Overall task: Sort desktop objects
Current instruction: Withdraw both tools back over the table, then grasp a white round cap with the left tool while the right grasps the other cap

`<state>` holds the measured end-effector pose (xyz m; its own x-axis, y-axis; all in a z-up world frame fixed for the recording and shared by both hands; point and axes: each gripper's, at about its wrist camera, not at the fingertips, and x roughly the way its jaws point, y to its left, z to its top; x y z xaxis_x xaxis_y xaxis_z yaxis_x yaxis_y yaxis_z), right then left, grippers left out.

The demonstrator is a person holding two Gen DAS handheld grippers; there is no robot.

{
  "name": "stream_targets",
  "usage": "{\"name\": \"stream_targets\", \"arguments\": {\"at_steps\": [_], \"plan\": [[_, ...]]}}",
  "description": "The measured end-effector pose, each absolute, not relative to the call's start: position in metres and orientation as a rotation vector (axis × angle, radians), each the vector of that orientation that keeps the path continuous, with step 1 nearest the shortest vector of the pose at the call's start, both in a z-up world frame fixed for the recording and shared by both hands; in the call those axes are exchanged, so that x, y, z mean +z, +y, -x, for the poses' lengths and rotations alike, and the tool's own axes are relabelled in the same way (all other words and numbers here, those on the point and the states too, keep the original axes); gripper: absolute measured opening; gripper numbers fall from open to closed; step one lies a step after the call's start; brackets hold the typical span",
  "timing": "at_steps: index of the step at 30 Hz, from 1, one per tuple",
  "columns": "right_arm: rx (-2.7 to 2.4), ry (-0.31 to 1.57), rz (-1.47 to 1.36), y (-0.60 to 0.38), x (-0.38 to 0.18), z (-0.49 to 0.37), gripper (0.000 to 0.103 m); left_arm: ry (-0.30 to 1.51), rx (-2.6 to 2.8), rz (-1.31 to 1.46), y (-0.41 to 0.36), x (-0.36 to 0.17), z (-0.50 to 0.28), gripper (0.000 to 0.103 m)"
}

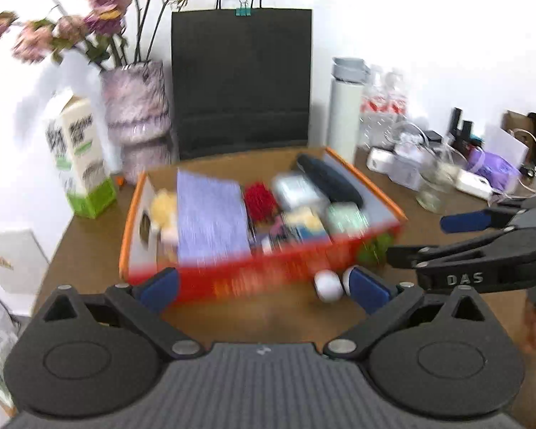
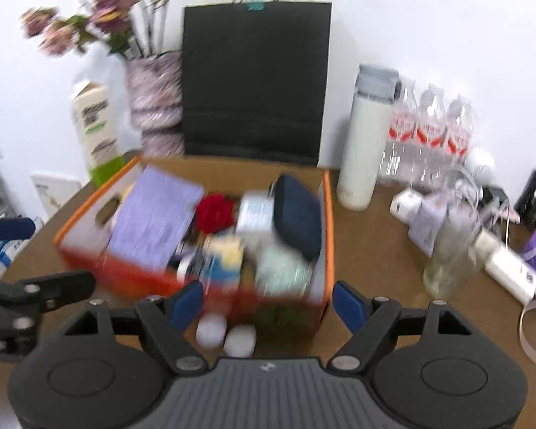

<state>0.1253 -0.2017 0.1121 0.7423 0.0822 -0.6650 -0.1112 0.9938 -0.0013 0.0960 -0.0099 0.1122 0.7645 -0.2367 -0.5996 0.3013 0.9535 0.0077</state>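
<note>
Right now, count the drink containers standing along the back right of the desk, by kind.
White flask: 1
Clear water bottles: 3
Total: 4

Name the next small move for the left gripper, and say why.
Probably ease the left gripper down toward the white balls on the table before the box: both grippers look open and empty, and those balls lie outside it.

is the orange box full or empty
Full: the open orange cardboard box is packed nearly to its rim with a lilac booklet, red pompom, dark blue pouch and small packets.
</note>
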Motion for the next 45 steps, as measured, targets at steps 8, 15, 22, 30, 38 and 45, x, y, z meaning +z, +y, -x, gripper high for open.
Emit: {"name": "stream_targets", "arguments": {"at_steps": [8, 15, 22, 30, 38, 45], "plan": [[0.152, 0.673, -0.025, -0.2, 0.054, 0.005, 0.079, 0.586, -0.246, -0.112, -0.001, 0.055, 0.04, 0.103], [0.141, 0.595, -0.061, -0.195, 0.043, 0.097, 0.079, 0.586, -0.189, -0.003, 0.012, 0.037, 0.108, 0.103], [0.114, 0.592, 0.072, -0.193, 0.037, 0.147, 0.079, 0.619, -0.163, 0.013, 0.03, 0.037, 0.133, 0.103], [0.128, 0.606, 0.073, -0.186, 0.032, 0.153, 0.079, 0.642, -0.148, 0.027, 0.034, 0.032, 0.129, 0.103], [0.15, 0.614, 0.05, -0.188, 0.031, 0.132, 0.077, 0.646, -0.185, 0.048, 0.028, 0.037, 0.105, 0.103], [0.135, 0.595, 0.039, -0.201, 0.046, 0.068, 0.072, 0.623, -0.245, 0.042, 0.015, 0.047, 0.063, 0.103]]}}
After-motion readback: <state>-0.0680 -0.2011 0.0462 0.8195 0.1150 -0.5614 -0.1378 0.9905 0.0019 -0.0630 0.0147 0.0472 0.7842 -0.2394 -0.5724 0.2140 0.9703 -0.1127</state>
